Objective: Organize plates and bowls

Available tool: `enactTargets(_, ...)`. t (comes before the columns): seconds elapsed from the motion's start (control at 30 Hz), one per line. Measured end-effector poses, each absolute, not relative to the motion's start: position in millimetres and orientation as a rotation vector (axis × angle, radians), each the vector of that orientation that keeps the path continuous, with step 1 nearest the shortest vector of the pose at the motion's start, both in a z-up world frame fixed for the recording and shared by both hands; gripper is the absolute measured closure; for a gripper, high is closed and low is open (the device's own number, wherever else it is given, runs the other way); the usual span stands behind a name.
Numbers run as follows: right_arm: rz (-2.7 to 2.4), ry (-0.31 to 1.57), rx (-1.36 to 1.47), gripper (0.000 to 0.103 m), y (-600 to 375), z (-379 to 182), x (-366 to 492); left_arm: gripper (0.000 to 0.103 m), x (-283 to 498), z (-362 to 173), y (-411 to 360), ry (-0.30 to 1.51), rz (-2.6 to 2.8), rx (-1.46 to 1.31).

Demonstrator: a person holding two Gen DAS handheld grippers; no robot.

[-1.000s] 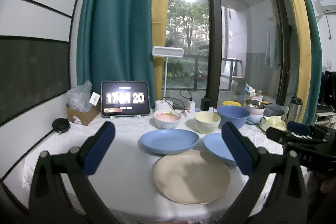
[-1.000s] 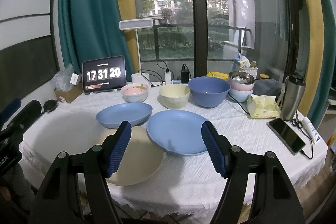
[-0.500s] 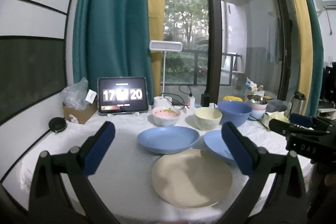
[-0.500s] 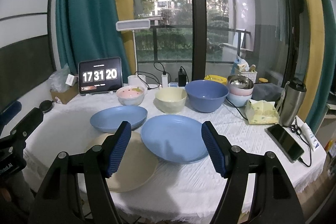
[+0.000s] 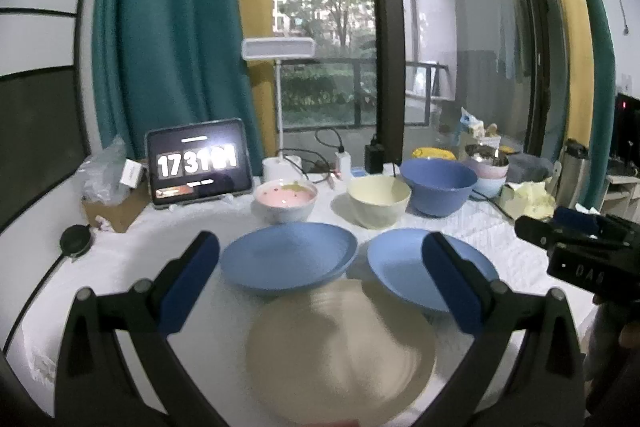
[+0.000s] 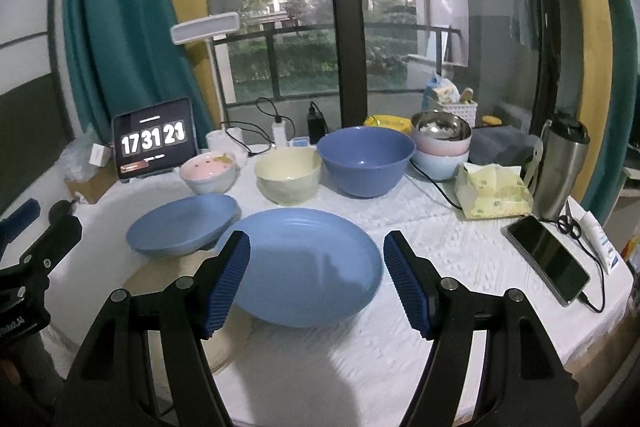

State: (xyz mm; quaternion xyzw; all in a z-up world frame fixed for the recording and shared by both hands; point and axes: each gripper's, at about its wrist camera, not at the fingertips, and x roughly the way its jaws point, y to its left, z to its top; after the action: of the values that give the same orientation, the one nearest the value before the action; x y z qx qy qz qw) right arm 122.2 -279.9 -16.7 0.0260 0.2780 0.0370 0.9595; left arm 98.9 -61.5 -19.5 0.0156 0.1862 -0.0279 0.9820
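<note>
On the white-clothed table a cream plate (image 5: 340,351) lies nearest, with two blue plates behind it, the left one (image 5: 288,257) and the right one (image 5: 404,267). Behind them stand a pink bowl (image 5: 285,197), a cream bowl (image 5: 378,199) and a big blue bowl (image 5: 438,183). My left gripper (image 5: 320,279) is open above the cream plate. My right gripper (image 6: 316,279) is open over the right blue plate (image 6: 304,263); the left blue plate (image 6: 182,223) and cream plate (image 6: 160,273) lie to its left.
A tablet clock (image 6: 154,139), lamp (image 6: 206,27) and chargers stand at the back. Stacked bowls (image 6: 440,143), a tissue pack (image 6: 492,191), a steel flask (image 6: 560,167) and a phone (image 6: 548,259) lie right. A cardboard box (image 5: 114,207) sits left.
Both grippers have moved forward and lower toward the plates, which now look larger. The jaws stay open and nothing on the table has moved.
</note>
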Motion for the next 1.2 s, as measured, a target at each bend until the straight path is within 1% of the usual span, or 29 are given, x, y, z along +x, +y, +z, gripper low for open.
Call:
enactTargets(0.47,0.053,0.666,0.135,0.03,-322,-60,180,0.001,172,-48,-107,0.526,-0.071,0.093)
enactTargets(0.87,0.05,0.788,0.183,0.03,-341,-106,218,0.002,214,-84,-129,0.659,-0.085,0.131)
enactTargets(0.9,0.051,0.8,0.189,0.03,-342,-110,220,0.005,215,-86,-131,0.666,-0.088,0.134)
enactTargets(0.93,0.053,0.813,0.194,0.031,-343,-114,222,0.011,218,-89,-133,0.677,-0.091,0.14)
enactTargets(1.07,0.064,0.854,0.208,0.04,-343,-125,230,0.017,229,-99,-138,0.734,-0.094,0.151)
enactTargets(1.13,0.067,0.861,0.21,0.041,-343,-128,232,0.025,232,-103,-140,0.749,-0.093,0.154)
enactTargets(1.2,0.075,0.873,0.213,0.041,-343,-131,233,0.031,235,-107,-142,0.765,-0.098,0.156)
